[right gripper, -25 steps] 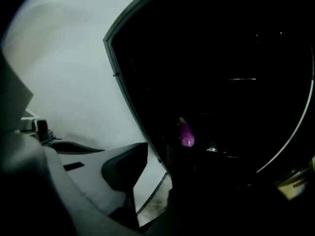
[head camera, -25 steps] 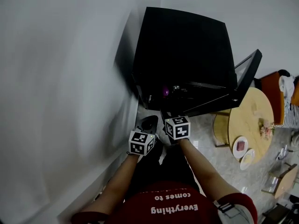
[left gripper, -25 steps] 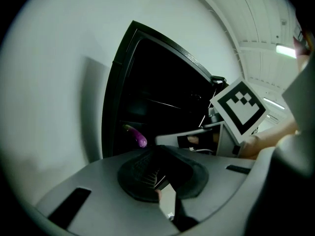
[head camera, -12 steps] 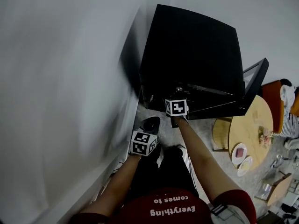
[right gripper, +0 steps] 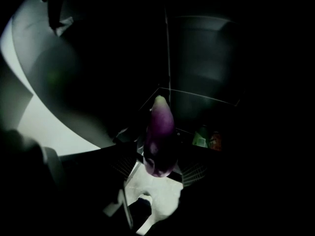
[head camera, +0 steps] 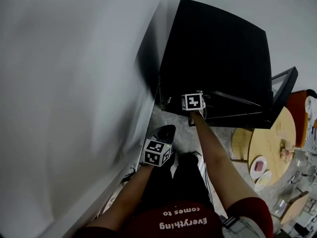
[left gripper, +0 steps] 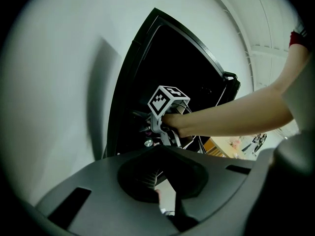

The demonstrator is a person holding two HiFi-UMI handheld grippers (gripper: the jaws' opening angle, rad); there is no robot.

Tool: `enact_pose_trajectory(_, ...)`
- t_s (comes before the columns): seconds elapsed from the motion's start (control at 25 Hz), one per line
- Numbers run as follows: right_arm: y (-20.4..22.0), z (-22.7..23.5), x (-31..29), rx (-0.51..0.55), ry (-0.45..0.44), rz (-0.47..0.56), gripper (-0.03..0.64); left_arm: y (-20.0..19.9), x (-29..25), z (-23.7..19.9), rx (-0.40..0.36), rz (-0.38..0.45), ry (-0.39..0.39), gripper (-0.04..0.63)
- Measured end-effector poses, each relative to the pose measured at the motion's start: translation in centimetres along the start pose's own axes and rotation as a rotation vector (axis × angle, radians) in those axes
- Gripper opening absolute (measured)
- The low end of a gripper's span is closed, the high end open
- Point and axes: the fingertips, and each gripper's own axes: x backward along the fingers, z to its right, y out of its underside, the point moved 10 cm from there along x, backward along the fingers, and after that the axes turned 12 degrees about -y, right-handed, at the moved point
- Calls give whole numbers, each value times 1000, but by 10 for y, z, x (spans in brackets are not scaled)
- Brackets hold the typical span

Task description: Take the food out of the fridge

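Right gripper [right gripper: 159, 172] is reaching into the black fridge [head camera: 218, 48], pointing steeply down. Its jaws have just been opening and are now standing wide. A purple eggplant [right gripper: 160, 132] is lying between them, pads seemingly not pressing it, though it is dim in there. Only the right gripper view is showing the eggplant. The head view is showing just the marker cube [head camera: 193, 102] at the fridge mouth. Left gripper [left gripper: 161, 150] is hanging outside, jaws pressed together, empty.

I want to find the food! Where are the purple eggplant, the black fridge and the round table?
eggplant [right gripper: 160, 132]: right gripper view, middle of its purple body.
fridge [head camera: 218, 48]: head view, its flat black top.
round table [head camera: 273, 137]: head view, bare wooden top.
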Motion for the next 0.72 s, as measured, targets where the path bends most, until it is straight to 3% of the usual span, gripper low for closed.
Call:
enact_pose_trajectory(0.4,15,3,2,-84,-70,-14,222,18,19,-1,-1,-35,-8,3)
enact_pose_trajectory(0.72,46,-3,34,-158,-136,20,222,1,32,5,-6,-7,-4,3)
